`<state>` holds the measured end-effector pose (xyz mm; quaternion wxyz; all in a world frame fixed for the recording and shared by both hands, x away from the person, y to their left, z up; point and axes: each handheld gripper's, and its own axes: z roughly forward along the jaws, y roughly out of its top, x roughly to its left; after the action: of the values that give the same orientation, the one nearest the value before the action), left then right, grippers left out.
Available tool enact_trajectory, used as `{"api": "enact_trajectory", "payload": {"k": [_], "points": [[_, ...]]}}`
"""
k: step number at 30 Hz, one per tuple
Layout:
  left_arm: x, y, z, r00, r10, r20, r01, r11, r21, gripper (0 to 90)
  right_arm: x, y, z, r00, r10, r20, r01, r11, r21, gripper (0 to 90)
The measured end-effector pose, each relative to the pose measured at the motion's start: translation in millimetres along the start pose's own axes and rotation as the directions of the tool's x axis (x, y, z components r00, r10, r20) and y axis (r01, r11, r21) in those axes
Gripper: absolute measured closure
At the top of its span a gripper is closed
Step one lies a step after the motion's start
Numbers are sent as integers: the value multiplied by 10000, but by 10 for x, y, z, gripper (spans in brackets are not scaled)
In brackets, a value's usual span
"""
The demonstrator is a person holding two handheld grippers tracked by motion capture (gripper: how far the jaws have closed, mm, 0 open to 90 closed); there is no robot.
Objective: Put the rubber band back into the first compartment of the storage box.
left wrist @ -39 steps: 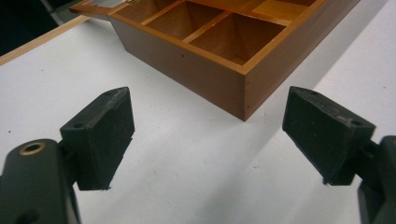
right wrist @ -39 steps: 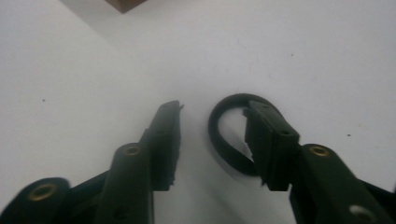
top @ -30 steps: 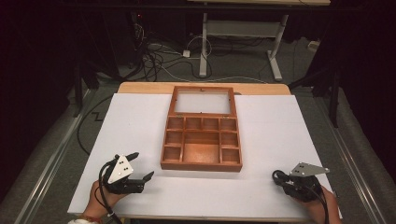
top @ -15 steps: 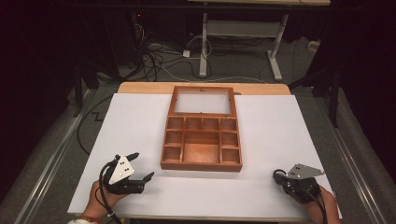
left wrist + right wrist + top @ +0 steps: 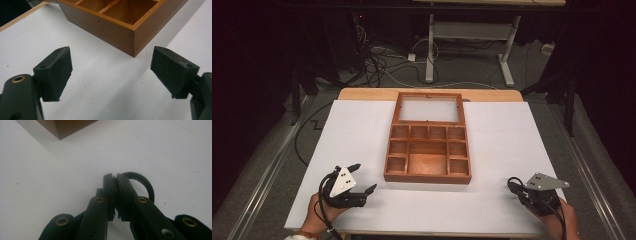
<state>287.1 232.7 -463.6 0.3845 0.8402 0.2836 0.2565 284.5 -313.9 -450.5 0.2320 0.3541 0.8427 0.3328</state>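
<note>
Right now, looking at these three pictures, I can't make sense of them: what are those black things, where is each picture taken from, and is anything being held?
No robot here: a person holds a hand-worked gripper in each hand. One picture looks down from above the white table; the other two come from small cameras riding on the grippers.

The left gripper has its two black jaws spread wide, with nothing between them. The right gripper has its jaws pressed together, and it looks empty; the black loop beside them is probably its own cable.

In the middle sits a wooden box with empty compartments, its glass-paned lid folded back flat.
</note>
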Motion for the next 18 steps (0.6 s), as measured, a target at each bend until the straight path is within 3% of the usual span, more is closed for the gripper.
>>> {"api": "enact_trajectory", "payload": {"k": [4,8,18], "points": [[7,0,-1,9999,100,-39,-101,9999,-98,169,-21,36,-47,9999,80,-63,-82,9995,-319,876],[13,-6,-4,10000,-51,-28,51,10000,-65,169,-27,82,-80,9999,128,-4,-128,9986,-508,876],[-12,-6,8,10000,57,10,-57,10000,14,167,-8,400,-139,9997,-220,-78,208,9920,-1242,876]]}}
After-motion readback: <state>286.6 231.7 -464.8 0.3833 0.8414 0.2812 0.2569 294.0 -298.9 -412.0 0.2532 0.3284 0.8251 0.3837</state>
